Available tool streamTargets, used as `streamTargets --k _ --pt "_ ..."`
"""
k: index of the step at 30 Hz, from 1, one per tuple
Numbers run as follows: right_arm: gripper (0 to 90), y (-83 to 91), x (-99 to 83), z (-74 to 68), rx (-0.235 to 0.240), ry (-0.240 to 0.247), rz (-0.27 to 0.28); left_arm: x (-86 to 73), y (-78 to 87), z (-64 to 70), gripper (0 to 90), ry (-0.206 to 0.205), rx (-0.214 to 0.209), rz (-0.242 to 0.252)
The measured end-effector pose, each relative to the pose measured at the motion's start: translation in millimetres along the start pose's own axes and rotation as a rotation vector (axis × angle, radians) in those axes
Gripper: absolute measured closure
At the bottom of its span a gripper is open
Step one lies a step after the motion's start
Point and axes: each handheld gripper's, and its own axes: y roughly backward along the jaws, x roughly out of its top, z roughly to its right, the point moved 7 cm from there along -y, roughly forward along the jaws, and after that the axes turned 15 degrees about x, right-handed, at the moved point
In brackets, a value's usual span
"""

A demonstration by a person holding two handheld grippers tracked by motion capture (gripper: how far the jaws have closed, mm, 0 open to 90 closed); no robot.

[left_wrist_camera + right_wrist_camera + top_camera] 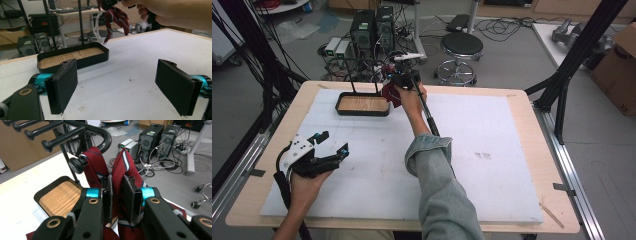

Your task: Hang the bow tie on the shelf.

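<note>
Right gripper (117,195): its jaws are pressed together on a fold of the red striped tie (120,170), held up at the rack.
Tie: it is draped by the rack's (75,135) curved end bar, above the right end of the rack's wood-lined tray (362,104); a loose end is seen hanging over the tray (117,17).
Left gripper (329,145): its jaws are spread wide with nothing between them; it is kept low over the white mat (492,150), well apart from the rack, on the near left.
Risk: the tie could be dragged off the bar if the pinched fold is pulled away; it could slip into the tray if released before it is hooked.
Obstruction: the rack's knobbed pegs (47,146) are set close, so the fabric could be snagged.
Surroundings: computer towers (373,27) and a stool (461,47) are placed on the floor behind the rack.
</note>
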Motion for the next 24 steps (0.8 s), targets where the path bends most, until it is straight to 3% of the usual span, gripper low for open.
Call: streamTargets --k 15,24 --pt "70.4 13.8 5.1 4.2 -0.016 -0.002 0.028 0.0 -2.1 0.9 18.5 0.002 0.000 0.001" --pt "55.9 52.0 7.0 23.6 -0.051 -0.029 0.094 -1.0 -6.4 5.9 18.5 -0.004 -0.012 -0.008"
